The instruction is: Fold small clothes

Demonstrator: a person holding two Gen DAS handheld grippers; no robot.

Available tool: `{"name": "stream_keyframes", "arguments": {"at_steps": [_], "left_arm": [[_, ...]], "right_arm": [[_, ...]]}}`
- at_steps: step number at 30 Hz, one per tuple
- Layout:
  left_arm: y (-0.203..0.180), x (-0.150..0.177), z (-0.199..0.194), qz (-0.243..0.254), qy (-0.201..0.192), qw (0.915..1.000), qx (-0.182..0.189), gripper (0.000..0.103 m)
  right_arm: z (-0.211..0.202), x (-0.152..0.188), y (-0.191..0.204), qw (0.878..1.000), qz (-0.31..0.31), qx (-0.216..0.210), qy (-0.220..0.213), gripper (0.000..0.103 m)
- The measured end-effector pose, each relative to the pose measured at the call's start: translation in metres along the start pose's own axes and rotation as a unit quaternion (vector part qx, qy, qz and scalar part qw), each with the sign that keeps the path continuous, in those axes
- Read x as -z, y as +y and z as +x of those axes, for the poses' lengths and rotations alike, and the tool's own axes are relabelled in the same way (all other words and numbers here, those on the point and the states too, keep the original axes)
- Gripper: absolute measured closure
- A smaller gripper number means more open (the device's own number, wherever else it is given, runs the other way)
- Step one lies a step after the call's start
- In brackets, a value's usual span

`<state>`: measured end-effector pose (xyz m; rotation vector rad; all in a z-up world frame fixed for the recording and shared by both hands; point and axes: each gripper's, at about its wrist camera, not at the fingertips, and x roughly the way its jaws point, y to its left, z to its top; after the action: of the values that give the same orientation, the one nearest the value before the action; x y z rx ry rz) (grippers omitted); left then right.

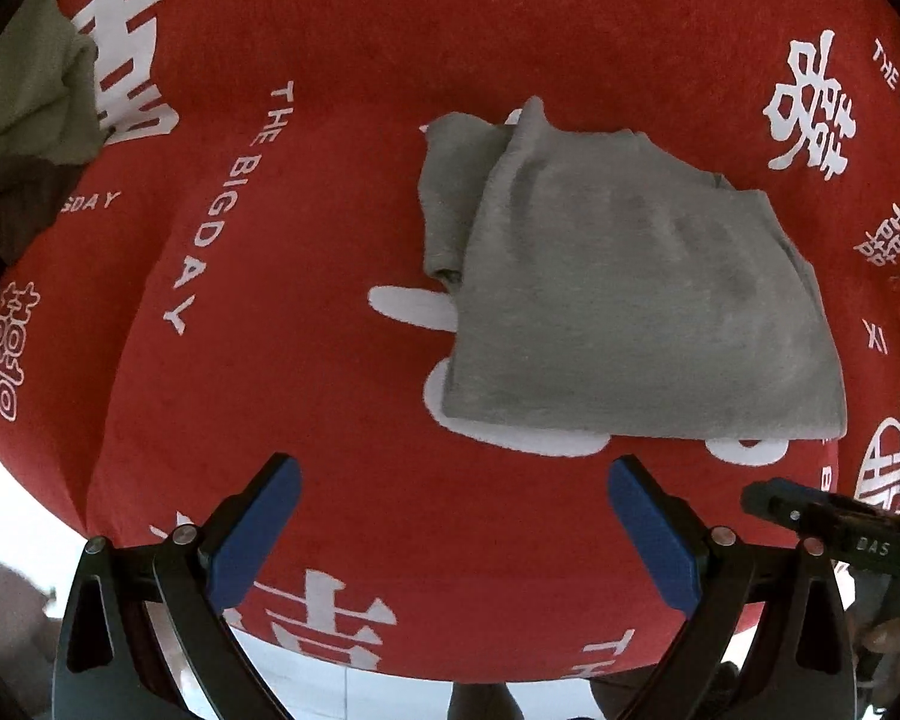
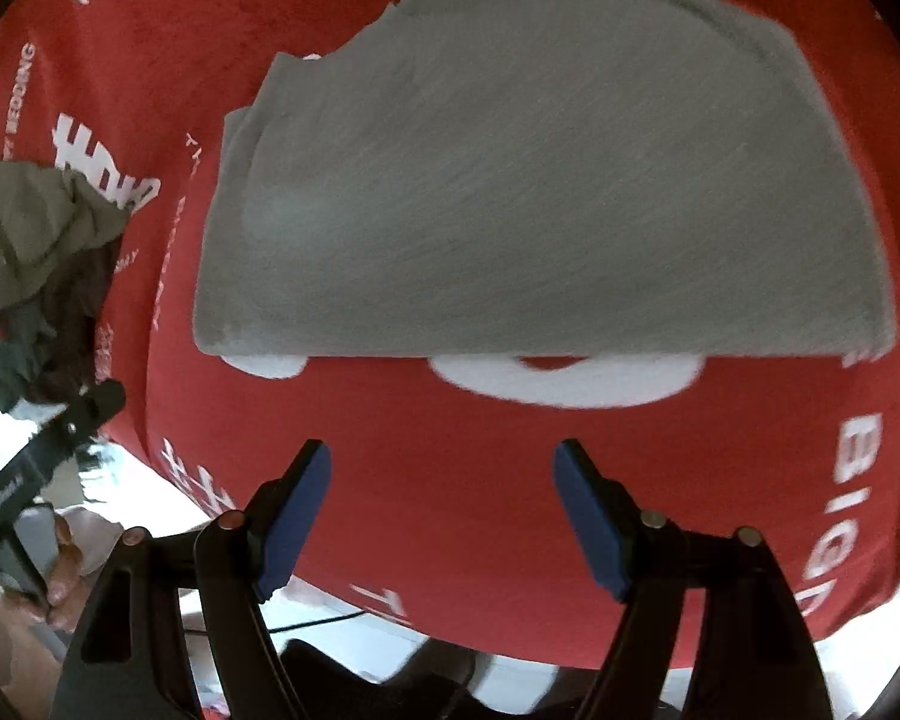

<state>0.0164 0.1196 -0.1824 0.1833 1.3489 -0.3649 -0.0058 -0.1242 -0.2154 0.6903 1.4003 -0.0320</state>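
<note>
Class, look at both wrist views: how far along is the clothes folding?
Done: the grey garment lies folded on the red cloth. In hand: nothing; the left gripper and right gripper are open and empty. Left: the crumpled pile at the edge.

Red cloth (image 1: 342, 252) printed with white characters and "THE BIGDAY", spread across the surface; pale floor (image 1: 306, 684) below its near edge, brightly lit.

White "THE BIGDAY" printed on red cloth (image 1: 342, 228).
</note>
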Motion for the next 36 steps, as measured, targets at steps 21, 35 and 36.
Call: {"name": "stream_keyframes", "arguments": {"at_steps": [21,35,36], "left_arm": [[-0.013,-0.007,0.002,0.043,-0.008,0.9990,0.008,0.001],[-0.025,-0.010,-0.003,0.061,-0.010,0.9981,0.006,0.001],[-0.025,-0.010,-0.003,0.061,-0.010,0.9981,0.006,0.001]], "right_arm": [[-0.002,0.012,-0.025,0.999,0.049,0.010,-0.017,0.024],[-0.049,-0.003,-0.132,0.972,0.203,-0.001,-0.115,0.024],[-0.050,-0.002,-0.139,0.968,0.218,-0.009,-0.120,0.024]]}}
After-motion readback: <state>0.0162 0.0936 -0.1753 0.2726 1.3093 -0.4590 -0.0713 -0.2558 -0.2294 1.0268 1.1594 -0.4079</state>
